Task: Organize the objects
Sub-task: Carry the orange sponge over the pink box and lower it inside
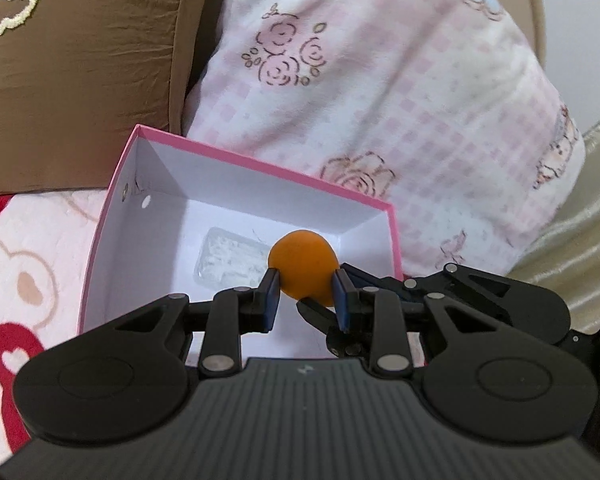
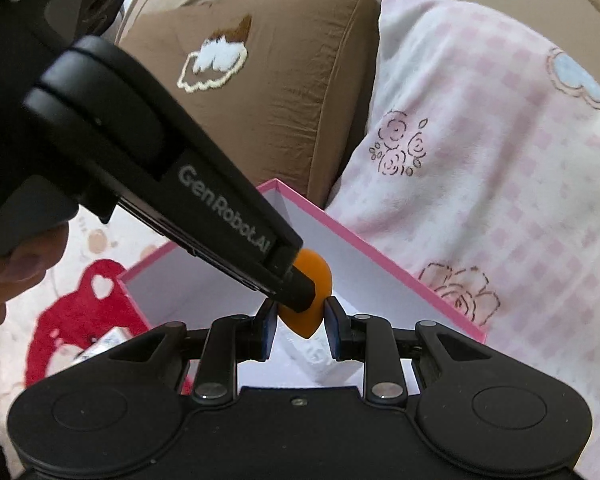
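1. Left gripper [image 1: 305,294]: its two blue pads are clamped on the sides of the orange sponge [image 1: 303,266], an egg-shaped piece held over the open box.
2. Right gripper [image 2: 300,318]: its pads are closed on the pointed lower end of the same orange sponge [image 2: 316,280]. In the right wrist view the left gripper's finger crosses in from the upper left and covers part of the sponge. In the left wrist view the right gripper's black fingers lie just to the right of the sponge.
3. A person's fingers [image 2: 18,268] show at the left edge of the right wrist view, under the left gripper's body.
4. Pink box [image 1: 236,156]: open, white inside, pink rim. It sits on the bedding directly below both grippers. A clear packet [image 1: 230,258] lies flat on its floor, left of the sponge.
5. Bear-print blanket [image 1: 28,264]: pink and red, under and to the left of the box.
6. Brown pillow [image 1: 92,92]: stands beyond the box on the far left, with a white embroidered motif.
7. Pink checked blanket [image 1: 400,92]: rose pattern, piled far right, touching the pillow's side and reaching down to the box's far rim.
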